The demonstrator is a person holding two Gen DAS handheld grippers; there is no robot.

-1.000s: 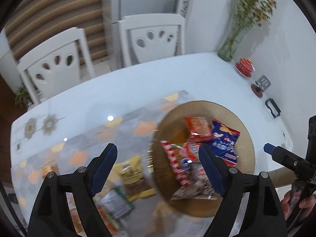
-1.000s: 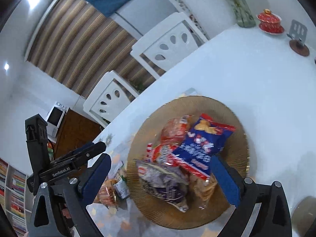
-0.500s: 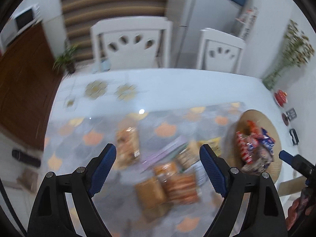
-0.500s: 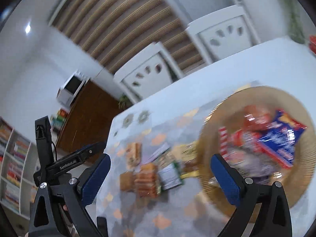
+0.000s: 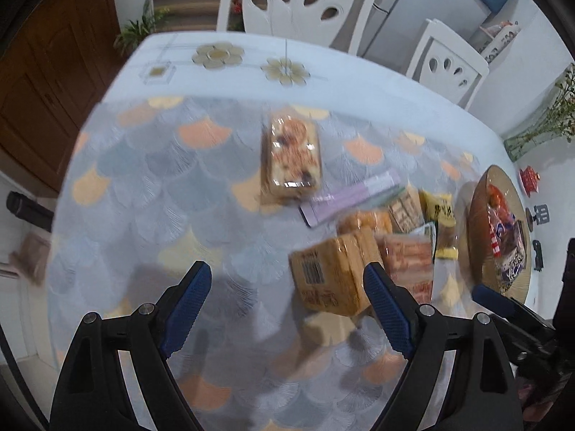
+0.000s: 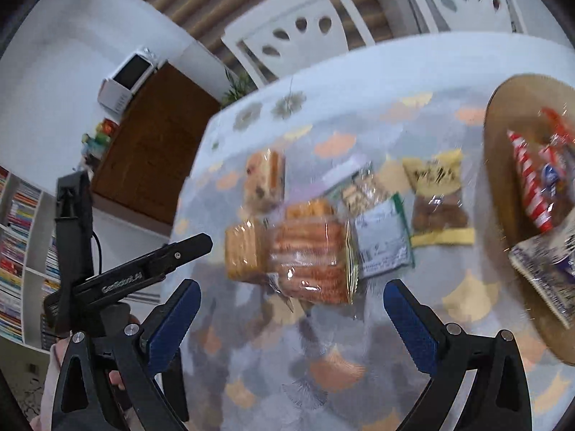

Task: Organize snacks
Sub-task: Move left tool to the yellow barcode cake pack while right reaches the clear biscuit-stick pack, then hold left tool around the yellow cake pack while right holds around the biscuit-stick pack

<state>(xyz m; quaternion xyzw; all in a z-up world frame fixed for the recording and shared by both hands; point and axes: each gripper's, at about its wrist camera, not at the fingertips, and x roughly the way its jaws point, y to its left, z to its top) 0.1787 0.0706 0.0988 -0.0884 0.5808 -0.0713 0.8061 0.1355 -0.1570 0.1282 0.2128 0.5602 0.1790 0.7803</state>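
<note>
Several snack packs lie loose on the patterned mat: a clear-wrapped cake slice [image 5: 291,156] [image 6: 264,179], a tan cracker pack [image 5: 332,274] [image 6: 244,249], an orange biscuit pack [image 6: 311,258] [image 5: 408,258], a yellow nut bag [image 6: 436,201] [image 5: 444,219] and a purple flat pack [image 5: 354,195]. A woven tray [image 5: 476,230] [image 6: 497,151] at the right holds more snack bags. My left gripper [image 5: 285,309] is open and empty above the mat, left of the cracker pack. My right gripper [image 6: 291,319] is open and empty, hovering in front of the biscuit pack.
Two white chairs [image 5: 293,1] stand at the table's far side. A wooden cabinet [image 5: 46,72] is at the left. A vase [image 5: 528,140], a red lidded cup [image 5: 530,177] and small dark items sit by the wall beyond the tray.
Both grippers have swung left, away from the tray, and now hover over the loose packs on the mat. Both stayed open and empty.
</note>
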